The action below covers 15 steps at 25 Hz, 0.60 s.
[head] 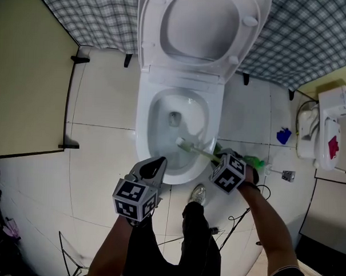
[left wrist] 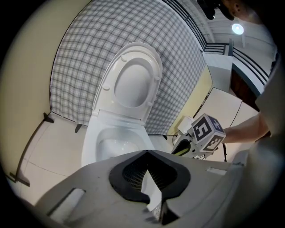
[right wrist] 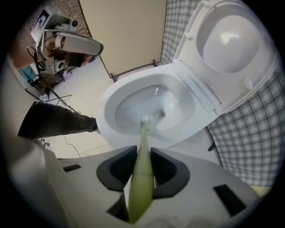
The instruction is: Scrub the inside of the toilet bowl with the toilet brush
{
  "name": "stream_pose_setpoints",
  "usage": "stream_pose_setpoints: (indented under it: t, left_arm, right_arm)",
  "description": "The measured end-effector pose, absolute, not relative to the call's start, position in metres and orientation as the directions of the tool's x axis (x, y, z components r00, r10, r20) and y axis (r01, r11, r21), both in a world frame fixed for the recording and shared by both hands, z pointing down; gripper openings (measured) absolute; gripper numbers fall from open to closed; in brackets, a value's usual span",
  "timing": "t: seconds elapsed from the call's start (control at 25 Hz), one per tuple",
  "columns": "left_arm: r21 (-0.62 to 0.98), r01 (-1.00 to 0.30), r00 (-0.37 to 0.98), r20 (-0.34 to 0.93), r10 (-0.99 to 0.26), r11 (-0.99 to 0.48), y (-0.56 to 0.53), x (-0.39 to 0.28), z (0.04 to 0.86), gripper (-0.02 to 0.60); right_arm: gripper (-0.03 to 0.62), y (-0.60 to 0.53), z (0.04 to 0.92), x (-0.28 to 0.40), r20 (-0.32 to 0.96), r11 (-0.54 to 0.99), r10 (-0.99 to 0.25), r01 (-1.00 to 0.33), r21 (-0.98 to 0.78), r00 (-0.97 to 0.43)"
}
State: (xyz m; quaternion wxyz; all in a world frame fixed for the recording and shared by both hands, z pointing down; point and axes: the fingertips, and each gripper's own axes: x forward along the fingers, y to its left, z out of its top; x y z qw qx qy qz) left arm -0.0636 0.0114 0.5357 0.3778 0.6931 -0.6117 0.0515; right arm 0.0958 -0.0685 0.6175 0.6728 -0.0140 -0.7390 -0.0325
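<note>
- Right claw (right wrist: 142, 155) is clamped on the green handle of the toilet brush (head: 194, 149) and points down over the bowl's near rim.
- The brush head is inside the toilet bowl (head: 143, 127), just beside the drain opening.
- Left claw (left wrist: 147, 153) has its jaws together, holds nothing and hovers at the bowl's front edge.
- The lid (head: 204, 21) is raised.

Head view, top edge: toilet lid (head: 204, 21) cut off. Toilet brush (head: 194, 148): rear end of handle hidden behind right tongs (head: 219, 159). Blue object (head: 283, 135) on floor, right side: too small to identify. Left gripper view: bowl (left wrist: 116, 147) front rim hidden behind left tongs (left wrist: 149, 173).
</note>
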Motion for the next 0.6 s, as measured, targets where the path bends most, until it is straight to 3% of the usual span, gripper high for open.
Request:
stream_pose_setpoints:
  t: [0.32, 0.6]
  left_arm:
    - [0.458, -0.888, 0.232, 0.537, -0.811, 0.049, 0.020, -0.071, 0.533, 0.009]
    - [0.453, -0.890, 0.224, 0.541, -0.810, 0.057, 0.028, -0.077, 0.534, 0.009]
  right_arm:
    - [0.109, -0.023, 0.611, 0.088, 0.989, 0.984, 0.118, 0.144, -0.104, -0.089]
    - [0.109, 0.012, 0.621, 0.076, 0.958, 0.967, 0.246, -0.021, -0.252, -0.148]
